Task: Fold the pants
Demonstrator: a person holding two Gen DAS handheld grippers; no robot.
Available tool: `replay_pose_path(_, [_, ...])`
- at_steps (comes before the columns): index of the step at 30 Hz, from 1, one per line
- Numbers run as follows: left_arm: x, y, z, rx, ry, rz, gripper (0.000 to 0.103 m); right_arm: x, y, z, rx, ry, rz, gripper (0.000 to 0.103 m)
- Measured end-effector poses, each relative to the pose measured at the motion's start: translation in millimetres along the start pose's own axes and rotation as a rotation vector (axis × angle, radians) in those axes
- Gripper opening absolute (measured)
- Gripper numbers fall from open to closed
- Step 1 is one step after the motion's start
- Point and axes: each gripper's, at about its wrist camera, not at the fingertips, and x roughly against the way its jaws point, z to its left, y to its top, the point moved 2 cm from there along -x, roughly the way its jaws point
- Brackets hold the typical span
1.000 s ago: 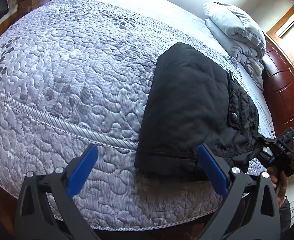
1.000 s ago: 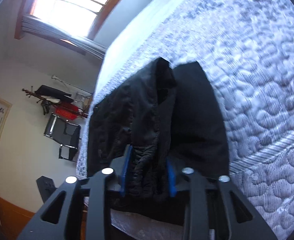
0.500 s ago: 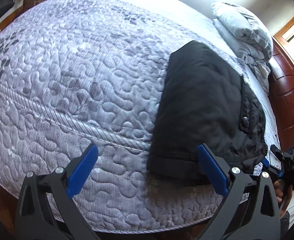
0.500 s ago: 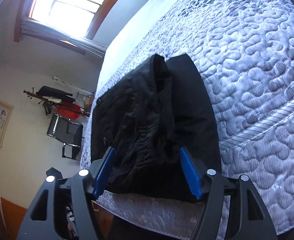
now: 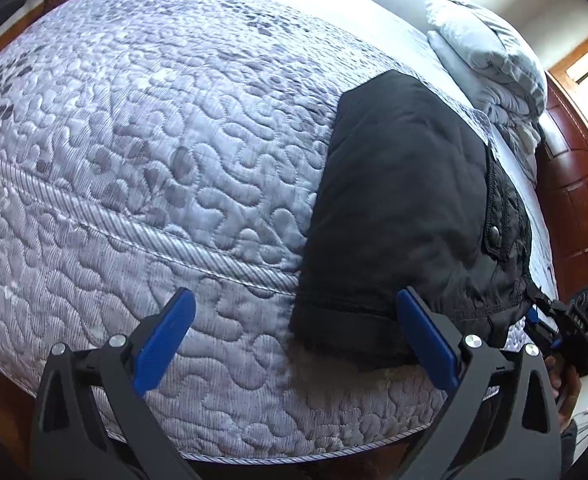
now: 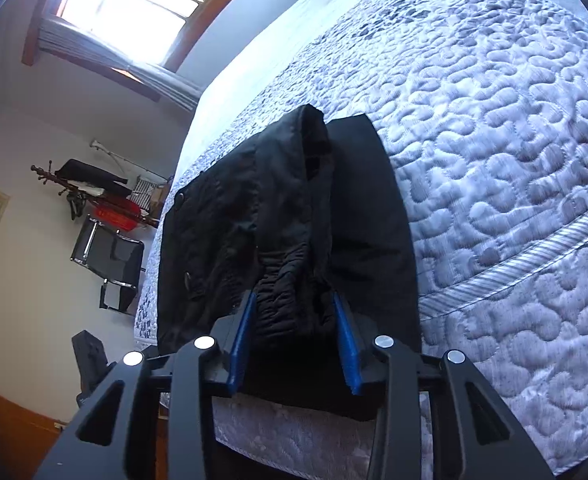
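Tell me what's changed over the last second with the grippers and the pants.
The right gripper let go of the pants half a second ago, opening wide, and has now closed on a bunched edge again. The left gripper stayed open, holding nothing, though its view drifted slightly. The pants stayed folded at the edge of the bed.

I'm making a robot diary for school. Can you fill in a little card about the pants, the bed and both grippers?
pants: black pants, folded, lying on the bed near its edge
bed: grey quilted bed cover
left gripper: left gripper open, holding nothing
right gripper: right gripper closed on a bunched part of the pants
pillows: pillows beyond the pants
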Motion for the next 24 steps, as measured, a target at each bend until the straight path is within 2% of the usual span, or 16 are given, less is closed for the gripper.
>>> replay_pose_path(2, [0, 0, -3, -0.015, 0.000, -0.002, 0.100, -2, 1, 1, 0.004, -0.001, 0.003, 0.039])
replay_pose_path(4, [1, 1, -5, -0.012, -0.007, 0.002, 0.100, 2, 0, 4, 0.010, -0.012, 0.004, 0.048])
replay_pose_path(5, [2, 1, -5, -0.009, -0.010, 0.001, 0.100, 5, 0, 4, 0.005, -0.010, -0.007, 0.060])
replay_pose_path(6, [3, 2, -5, -0.008, -0.012, -0.003, 0.100, 12, 0, 5, 0.006, 0.006, -0.027, 0.065])
replay_pose_path(7, [5, 4, -5, -0.009, -0.015, -0.009, 0.100, 16, 0, 4, 0.010, 0.011, -0.037, 0.065])
replay_pose_path(8, [6, 5, -5, -0.009, -0.017, -0.013, 0.100, 21, 0, 3, 0.008, 0.005, -0.044, 0.072])
replay_pose_path(9, [6, 7, -3, -0.006, -0.020, -0.016, 0.100, 26, 1, -1, -0.006, -0.009, -0.050, 0.084])
replay_pose_path(12, [3, 12, 1, 0.013, -0.031, -0.007, 0.100, 31, 0, -14, -0.038, 0.018, -0.037, 0.086])
replay_pose_path(15, [-4, 17, 4, 0.043, -0.091, 0.009, 0.100, 29, -2, -27, -0.081, 0.036, -0.011, 0.090])
replay_pose_path(19, [-20, 21, 3, 0.073, -0.120, 0.044, 0.100, 18, -5, -40, -0.116, 0.072, 0.021, 0.095])
replay_pose_path(24, [-33, 24, 0, 0.117, -0.162, 0.089, 0.100, -1, -10, -38, -0.084, 0.095, 0.073, 0.095])
